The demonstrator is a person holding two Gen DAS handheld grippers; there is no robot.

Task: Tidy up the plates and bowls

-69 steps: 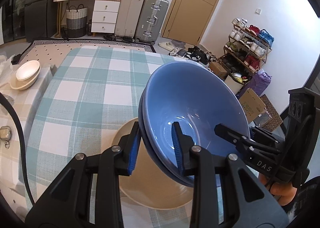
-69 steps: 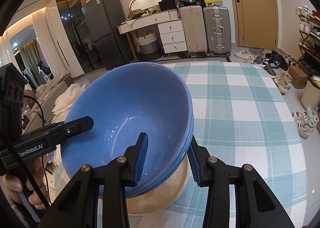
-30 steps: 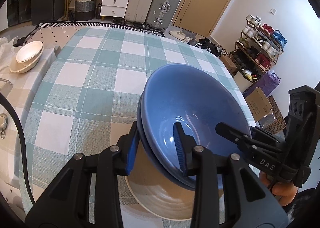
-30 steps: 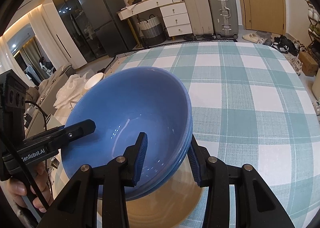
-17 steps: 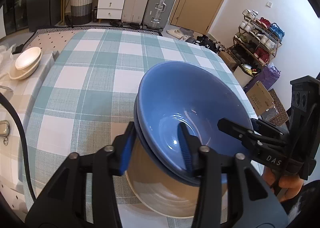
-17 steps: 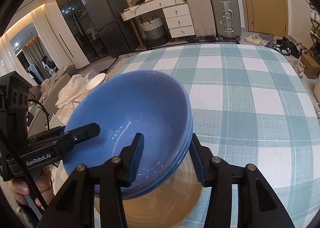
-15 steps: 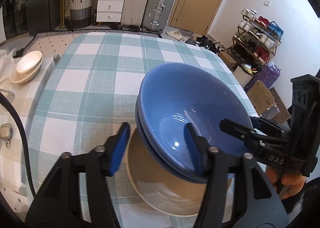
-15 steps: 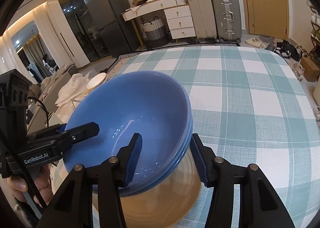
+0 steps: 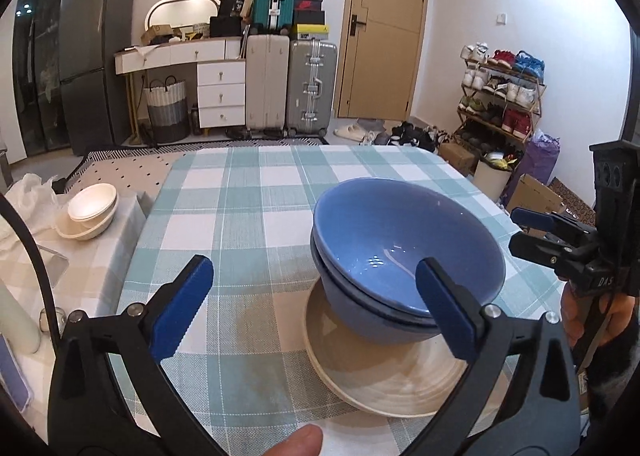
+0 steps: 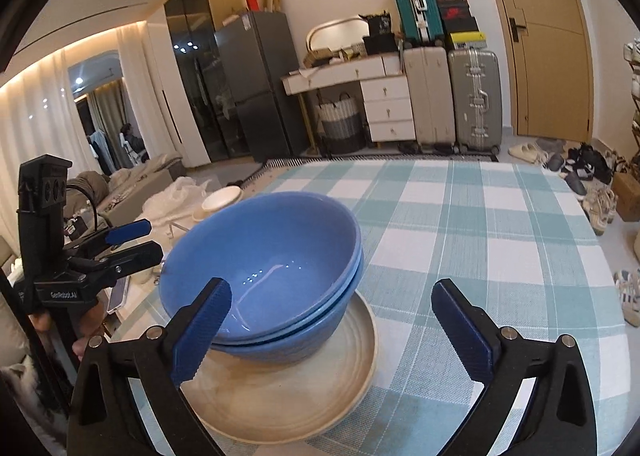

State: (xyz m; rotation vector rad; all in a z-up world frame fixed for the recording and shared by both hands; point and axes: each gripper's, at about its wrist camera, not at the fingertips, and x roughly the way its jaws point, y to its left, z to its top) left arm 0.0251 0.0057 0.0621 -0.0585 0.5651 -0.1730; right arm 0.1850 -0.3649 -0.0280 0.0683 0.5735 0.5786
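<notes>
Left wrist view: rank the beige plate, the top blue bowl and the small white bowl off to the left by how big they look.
1. beige plate, widest
2. top blue bowl, slightly narrower
3. small white bowl, smallest, though it sits farther away, so its true size is unsure
</notes>
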